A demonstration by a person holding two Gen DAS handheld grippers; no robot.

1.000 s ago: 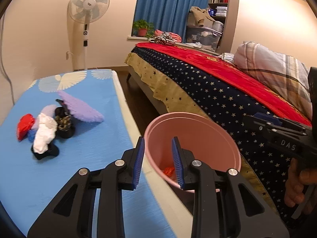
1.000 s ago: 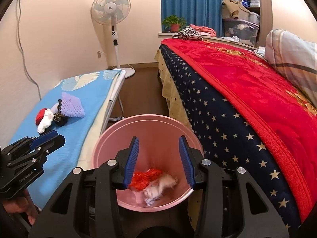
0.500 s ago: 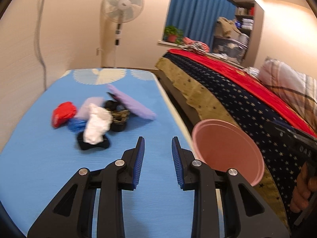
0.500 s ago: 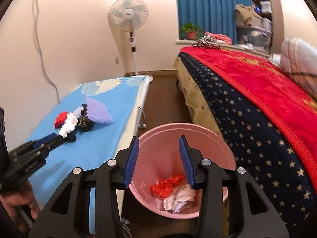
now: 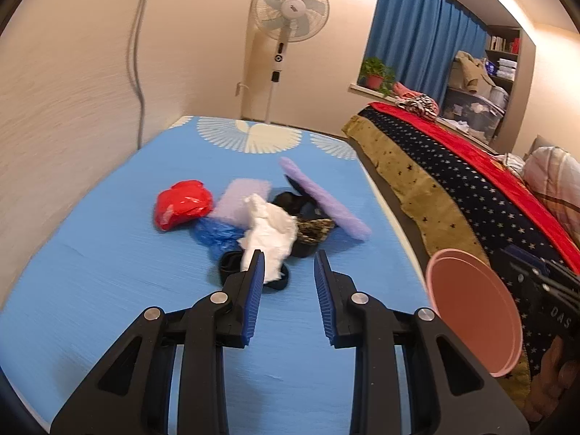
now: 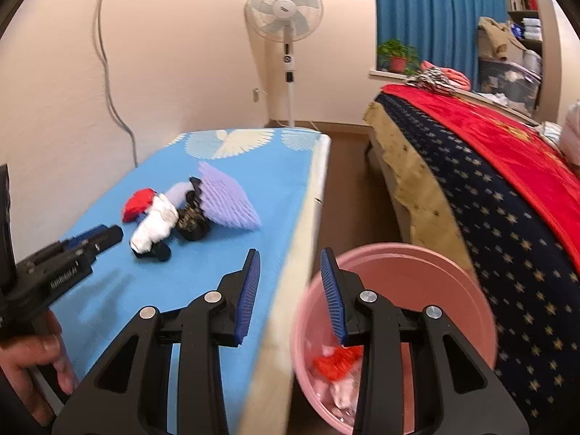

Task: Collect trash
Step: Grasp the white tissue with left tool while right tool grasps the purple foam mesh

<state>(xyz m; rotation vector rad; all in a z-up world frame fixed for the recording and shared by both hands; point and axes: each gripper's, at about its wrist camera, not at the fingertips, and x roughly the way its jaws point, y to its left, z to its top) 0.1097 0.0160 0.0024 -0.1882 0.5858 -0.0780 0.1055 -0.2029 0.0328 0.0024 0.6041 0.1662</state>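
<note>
Both grippers have swung away from the pink bin (image 6: 395,326) toward the blue surface (image 5: 108,272) since the earlier frames. Left gripper (image 5: 288,282): jaws apart, nothing between them, aimed at the trash pile so the next pick can start; its left blade tip overlaps the white crumpled paper (image 5: 270,232) in view, contact not confirmed. Right gripper (image 6: 290,282): jaws closing, empty, straddling the surface edge beside the bin. Remaining trash sits clustered mid-surface: red plastic bag (image 5: 183,203), blue bag (image 5: 215,233), purple foam net (image 5: 322,199). The bin stands on the floor between surface and bed (image 6: 489,188), within short reach, and already holds red and white scraps.
</note>
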